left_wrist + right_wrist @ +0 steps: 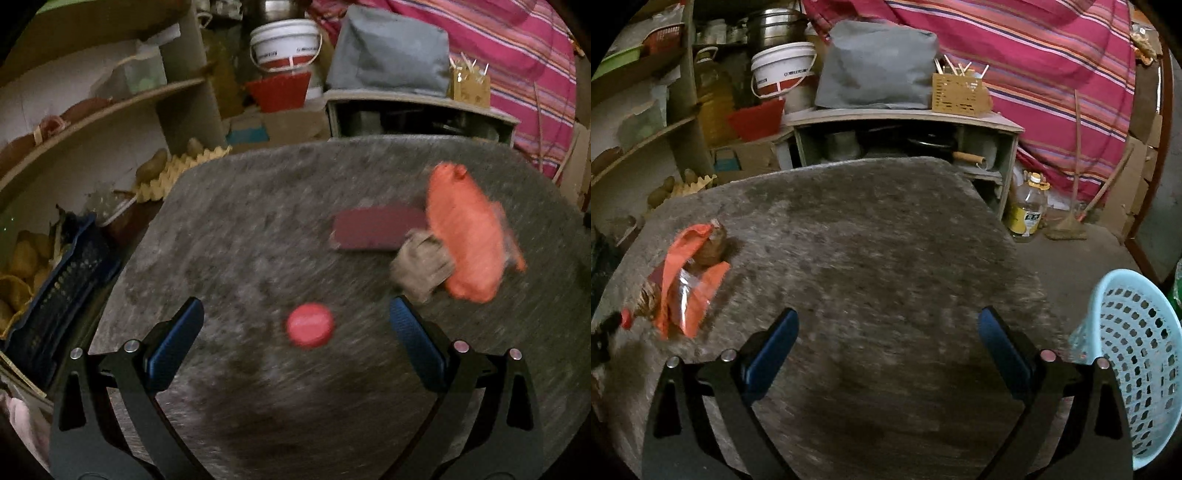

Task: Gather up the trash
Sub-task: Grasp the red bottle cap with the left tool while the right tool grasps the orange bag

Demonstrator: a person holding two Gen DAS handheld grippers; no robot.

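Table with trash. The red cap lies near the table's front edge; the orange wrapper, a crumpled paper wad and a maroon card cluster further back. The cap looks light, stiff and perhaps slippery, best pinched across its rim. Left gripper stands wide open, the cap between its jaws, apparently untouched. Right gripper is likewise wide open and empty; a basket stands beside the table.

Left claw, right claw: black arms, blue pads, silver screws.
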